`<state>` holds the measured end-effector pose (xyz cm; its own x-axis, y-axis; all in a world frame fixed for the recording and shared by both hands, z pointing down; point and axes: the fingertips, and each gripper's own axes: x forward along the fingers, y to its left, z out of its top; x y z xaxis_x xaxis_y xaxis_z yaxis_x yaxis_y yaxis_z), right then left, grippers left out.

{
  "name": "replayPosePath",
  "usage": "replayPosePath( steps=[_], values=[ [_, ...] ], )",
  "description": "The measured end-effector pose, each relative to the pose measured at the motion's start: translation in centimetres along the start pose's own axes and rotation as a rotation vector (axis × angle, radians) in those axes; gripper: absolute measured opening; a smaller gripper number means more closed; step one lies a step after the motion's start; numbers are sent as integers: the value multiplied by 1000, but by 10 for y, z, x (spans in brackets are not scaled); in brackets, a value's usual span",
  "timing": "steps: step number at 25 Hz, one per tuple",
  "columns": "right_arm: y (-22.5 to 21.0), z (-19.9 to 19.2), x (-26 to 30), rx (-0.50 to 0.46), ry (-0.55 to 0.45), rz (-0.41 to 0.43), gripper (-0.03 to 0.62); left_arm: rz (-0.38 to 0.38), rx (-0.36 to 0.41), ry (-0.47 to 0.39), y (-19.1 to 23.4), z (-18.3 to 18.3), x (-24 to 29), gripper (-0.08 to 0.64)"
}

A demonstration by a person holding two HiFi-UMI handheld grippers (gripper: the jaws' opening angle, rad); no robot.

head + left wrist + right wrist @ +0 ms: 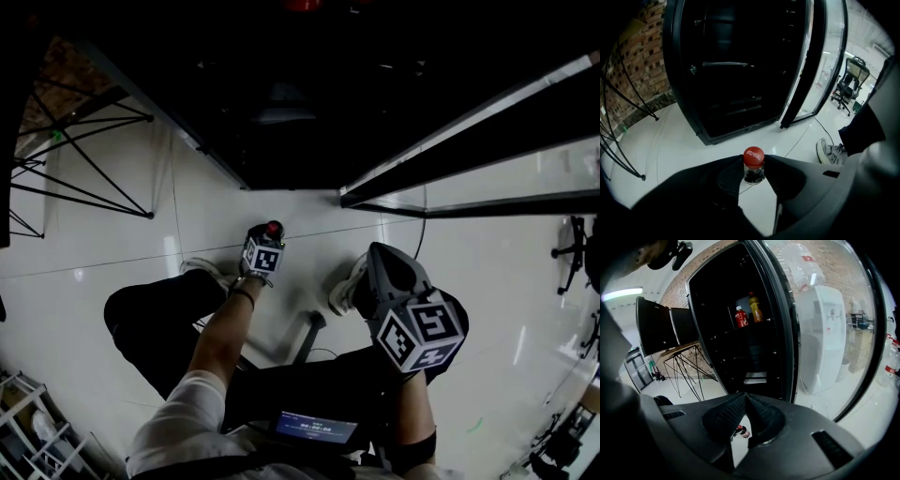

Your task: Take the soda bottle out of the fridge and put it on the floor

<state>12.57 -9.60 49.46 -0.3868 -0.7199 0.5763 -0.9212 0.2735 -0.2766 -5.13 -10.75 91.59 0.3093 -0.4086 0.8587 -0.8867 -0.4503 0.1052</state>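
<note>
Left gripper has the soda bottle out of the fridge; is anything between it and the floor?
Nothing visible. The clear red-capped soda bottle, clamped at the neck by the left gripper, is over bare glossy white floor; the black open fridge and the person's grey sneaker stand clear of it.

The floor (84, 300) is glossy white tile. On it, at the head view's top centre, stands a black fridge (281, 103), its glass door (469, 141) swung out to the upper right. Thin black legs (84, 159) rest at the upper left, and a cable (419, 225) runs down from the door's foot. Two shoes (208, 270) are planted mid-frame. A chair (572, 248) stands at the right edge, a white rack (37, 422) at the lower left. A red-capped bottle (273, 227) is upright just above centre; whether its base touches the tile cannot be told. In the right gripper view's upper middle, a fridge shelf (754, 326) carries a red drink (741, 316) and an orange drink (755, 307) side by side.
</note>
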Motion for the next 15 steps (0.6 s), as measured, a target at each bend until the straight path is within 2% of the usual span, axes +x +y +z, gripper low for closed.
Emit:
replayPosePath(
  steps=[8,15],
  values=[
    [-1,-1,3,1,9,-4,28,20,4,50,5,-11,19,138],
    [-2,-2,5,17,8,-1,29,27,29,55,1,-9,22,141]
  ],
)
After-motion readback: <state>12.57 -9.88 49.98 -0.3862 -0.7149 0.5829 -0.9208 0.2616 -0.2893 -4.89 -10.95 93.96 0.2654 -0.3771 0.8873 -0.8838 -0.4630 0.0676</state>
